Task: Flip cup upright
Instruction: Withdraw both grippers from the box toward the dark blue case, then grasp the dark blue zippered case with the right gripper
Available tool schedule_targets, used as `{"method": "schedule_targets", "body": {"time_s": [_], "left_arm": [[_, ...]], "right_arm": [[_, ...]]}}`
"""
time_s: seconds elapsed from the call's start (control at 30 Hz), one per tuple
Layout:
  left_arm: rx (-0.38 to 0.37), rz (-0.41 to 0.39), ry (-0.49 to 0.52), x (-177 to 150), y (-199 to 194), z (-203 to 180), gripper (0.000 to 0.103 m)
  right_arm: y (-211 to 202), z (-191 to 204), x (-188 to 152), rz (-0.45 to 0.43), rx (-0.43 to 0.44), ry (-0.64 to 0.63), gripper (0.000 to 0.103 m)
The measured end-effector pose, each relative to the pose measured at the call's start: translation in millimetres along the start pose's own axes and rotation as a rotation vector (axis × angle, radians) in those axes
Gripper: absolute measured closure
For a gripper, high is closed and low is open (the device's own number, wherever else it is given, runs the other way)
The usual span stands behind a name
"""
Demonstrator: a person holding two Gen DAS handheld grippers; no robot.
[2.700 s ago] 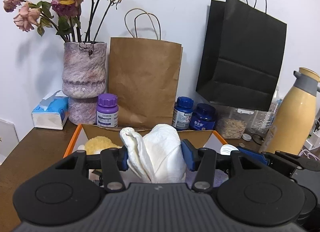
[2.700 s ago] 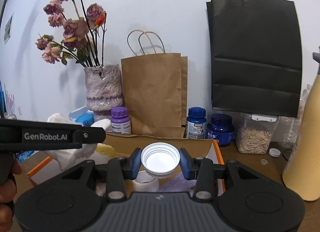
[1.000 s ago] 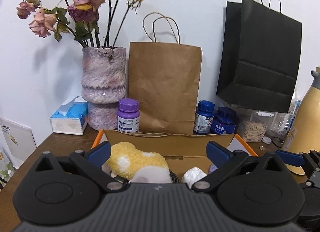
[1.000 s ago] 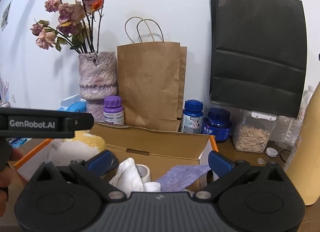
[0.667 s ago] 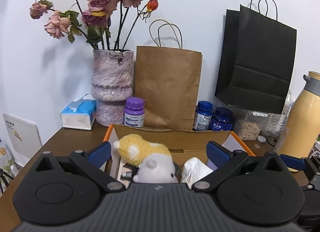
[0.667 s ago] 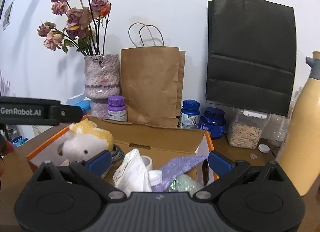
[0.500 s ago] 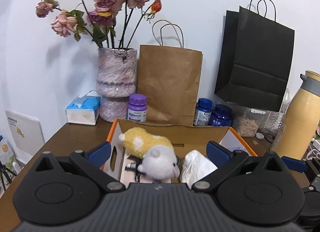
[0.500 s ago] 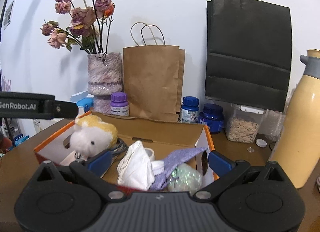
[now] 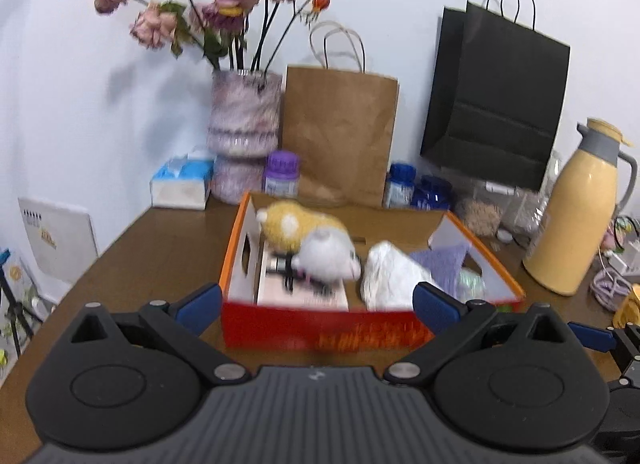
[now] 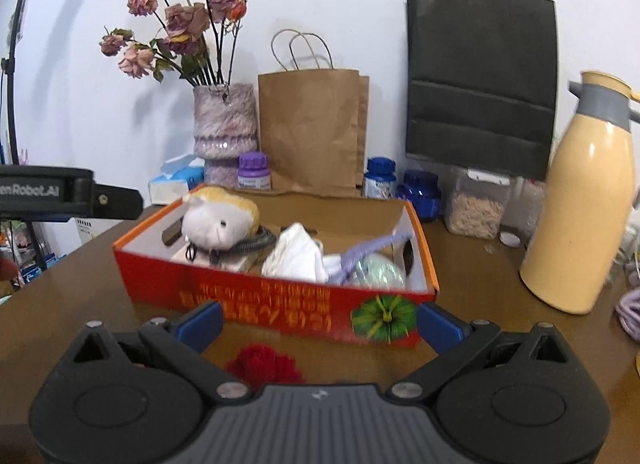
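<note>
Now both tongs — left [image 9: 318, 304] and right [image 10: 318, 322] — gape empty before the orange box [image 10: 256, 296].

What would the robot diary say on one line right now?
left gripper: open, empty | right gripper: open, empty | both in front of orange box | cup: not visible

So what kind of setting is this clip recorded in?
Probably a home desk or side table against a wall: a vase of dried roses, paper shopping bags, a cream thermos jug and a cluttered red cardboard box.
</note>
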State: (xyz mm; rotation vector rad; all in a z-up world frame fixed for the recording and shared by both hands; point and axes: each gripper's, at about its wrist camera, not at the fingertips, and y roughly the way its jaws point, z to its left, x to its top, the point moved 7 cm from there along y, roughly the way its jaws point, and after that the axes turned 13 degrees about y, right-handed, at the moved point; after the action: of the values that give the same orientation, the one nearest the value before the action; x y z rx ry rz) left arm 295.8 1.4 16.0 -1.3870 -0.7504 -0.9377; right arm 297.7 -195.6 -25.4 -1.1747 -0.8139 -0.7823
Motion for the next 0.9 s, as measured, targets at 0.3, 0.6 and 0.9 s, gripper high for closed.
{"method": "schedule_targets", "body": {"time_s": [0.3,0.6,0.9], "left_arm": [[0.011,0.038,0.003,-33.0,-25.7,4.9,0.0],[-0.001,0.089,-0.008,-63.7,-44.2,8.2,0.0],[-0.009,0.102,-0.042,-74.1,-53.3,9.8,0.0]], "right_arm": [[-25.2,0.6,-38.9,0.054,-0.029,-0.006,0.0],[-39.7,-5.6,-66.1,0.13,-0.053,0.048,0.0],[-31.7,-2.9,-77.4,0.161,-0.113,0.081,0.0]]}}
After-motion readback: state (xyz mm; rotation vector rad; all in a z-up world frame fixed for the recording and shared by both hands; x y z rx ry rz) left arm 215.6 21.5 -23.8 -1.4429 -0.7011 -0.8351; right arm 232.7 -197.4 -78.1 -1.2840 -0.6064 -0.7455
